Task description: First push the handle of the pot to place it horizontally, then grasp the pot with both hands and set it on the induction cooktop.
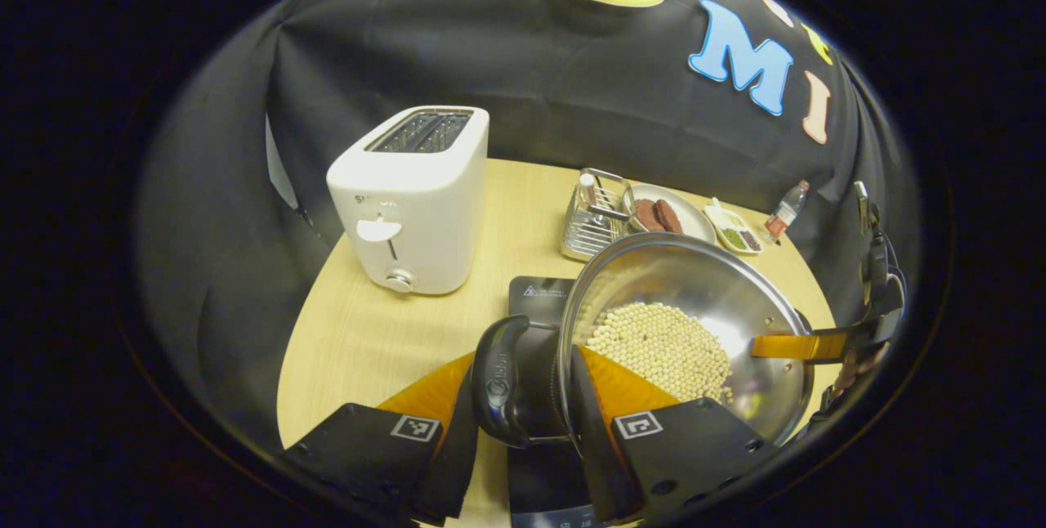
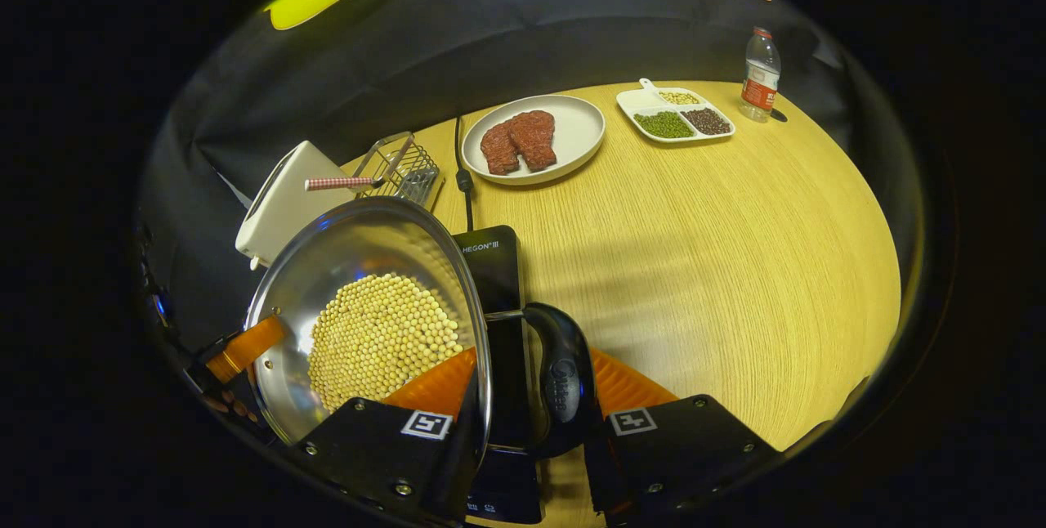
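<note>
While the shiny round steel pot [image 1: 695, 324] of pale round beans [image 1: 662, 344] hangs above the flat black glass induction cooktop [image 1: 535, 295] on the wooden table [image 2: 719, 250], the left gripper [image 1: 523, 397] clamps one looped black handle [image 1: 498, 381]. The right gripper [image 2: 531, 405] seems to pinch the opposite handle [image 2: 560, 385], though the pot rim partly hides one finger.

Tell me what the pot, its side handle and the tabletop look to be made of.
Pot: polished metal, likely stainless steel; its inner wall mirrors the beans.
Handle: glossy black, probably moulded plastic, with a soft sheen and an embossed mark.
Table: pale wood or wood-look laminate; fine straight grain lines, matte. Which one, the look leaves open.
</note>
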The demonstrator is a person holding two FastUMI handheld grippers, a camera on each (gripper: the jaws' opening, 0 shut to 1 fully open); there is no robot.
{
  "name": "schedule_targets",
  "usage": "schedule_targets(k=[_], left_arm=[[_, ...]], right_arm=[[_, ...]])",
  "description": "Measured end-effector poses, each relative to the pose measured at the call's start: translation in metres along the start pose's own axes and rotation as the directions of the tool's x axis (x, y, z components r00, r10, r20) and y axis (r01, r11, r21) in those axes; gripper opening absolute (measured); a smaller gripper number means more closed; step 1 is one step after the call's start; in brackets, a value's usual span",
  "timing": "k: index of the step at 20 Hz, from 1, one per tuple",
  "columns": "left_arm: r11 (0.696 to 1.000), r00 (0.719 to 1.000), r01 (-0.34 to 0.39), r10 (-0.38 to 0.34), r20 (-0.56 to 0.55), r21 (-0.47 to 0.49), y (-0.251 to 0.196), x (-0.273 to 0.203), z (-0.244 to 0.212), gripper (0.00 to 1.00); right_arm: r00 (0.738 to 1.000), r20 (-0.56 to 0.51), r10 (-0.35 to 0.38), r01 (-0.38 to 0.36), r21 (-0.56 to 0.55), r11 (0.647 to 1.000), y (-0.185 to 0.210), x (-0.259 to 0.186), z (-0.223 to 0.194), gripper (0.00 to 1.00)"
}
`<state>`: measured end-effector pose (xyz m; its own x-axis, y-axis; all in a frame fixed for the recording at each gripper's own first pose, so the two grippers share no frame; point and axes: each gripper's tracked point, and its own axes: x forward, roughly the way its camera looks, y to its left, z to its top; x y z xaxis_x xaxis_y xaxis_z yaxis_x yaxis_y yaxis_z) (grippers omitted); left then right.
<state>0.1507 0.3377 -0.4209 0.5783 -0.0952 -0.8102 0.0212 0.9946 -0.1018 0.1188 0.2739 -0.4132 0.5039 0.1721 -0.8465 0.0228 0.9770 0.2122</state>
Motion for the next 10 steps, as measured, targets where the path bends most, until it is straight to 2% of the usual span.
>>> schedule_targets(k=[2,5,6,8,9,10], left_arm=[[1.0,1.0,0.007,-0.007,0.004,-0.009,0.0,0.007,-0.001,0.63],[1.0,1.0,0.012,-0.012,0.023,-0.006,0.004,0.002,-0.007,0.6],[1.0,0.999,0.015,-0.014,0.031,-0.018,0.006,0.001,-0.007,0.64],[0.998,0.999,0.024,-0.022,0.042,-0.061,0.009,0.0,-0.009,0.6],[0.997,0.999,0.024,-0.021,0.048,-0.075,0.009,-0.002,-0.011,0.6],[0.997,0.998,0.025,-0.02,0.064,-0.077,0.01,-0.005,-0.01,0.62]], right_arm=[[1.0,0.005,0.006,-0.006,0.023,1.0,-0.002,0.003,-0.002,0.55],[1.0,0.02,0.015,-0.015,0.015,1.0,-0.001,0.007,-0.004,0.55],[0.999,0.034,0.021,-0.022,0.01,1.0,0.0,0.008,-0.001,0.55],[0.997,0.06,0.04,-0.039,-0.006,0.999,0.004,0.007,0.002,0.55],[0.996,0.068,0.058,-0.057,-0.015,0.998,0.007,0.007,0.004,0.5],[0.995,0.068,0.066,-0.065,-0.024,0.998,0.008,0.006,0.005,0.58]])
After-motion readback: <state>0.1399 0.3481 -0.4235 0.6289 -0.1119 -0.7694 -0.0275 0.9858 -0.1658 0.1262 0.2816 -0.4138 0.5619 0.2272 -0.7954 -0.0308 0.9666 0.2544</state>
